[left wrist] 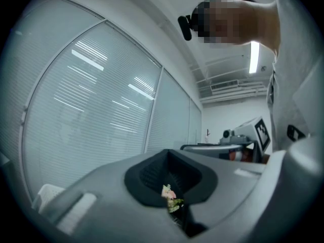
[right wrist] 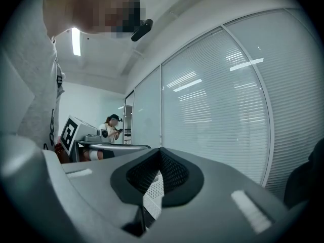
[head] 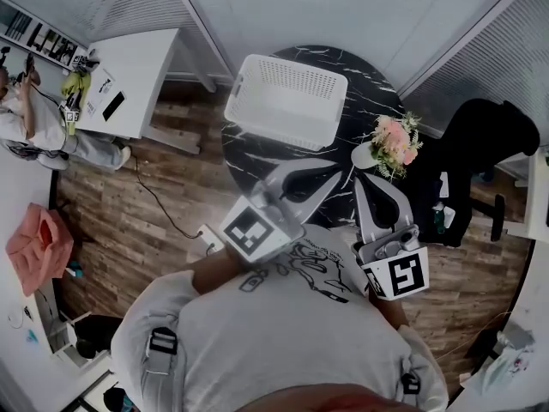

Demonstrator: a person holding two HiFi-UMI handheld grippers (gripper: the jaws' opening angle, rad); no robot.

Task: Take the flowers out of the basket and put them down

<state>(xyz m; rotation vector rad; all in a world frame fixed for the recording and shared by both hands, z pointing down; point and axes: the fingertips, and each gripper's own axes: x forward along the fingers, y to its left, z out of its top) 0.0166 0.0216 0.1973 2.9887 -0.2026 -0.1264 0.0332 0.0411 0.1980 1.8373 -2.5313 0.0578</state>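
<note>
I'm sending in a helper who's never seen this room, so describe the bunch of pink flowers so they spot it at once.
Start at the round black marble-patterned table, which carries a white perforated plastic basket. The bunch of pink flowers with green sprigs sits at the table's right edge, outside the basket. It is the only colourful thing on that table.

Flowers [left wrist: 171, 199]: you see only a tiny sliver past your left gripper [left wrist: 169, 171].
Basket [right wrist: 153, 191]: only a narrow strip shows past your right gripper [right wrist: 161, 166].
</note>
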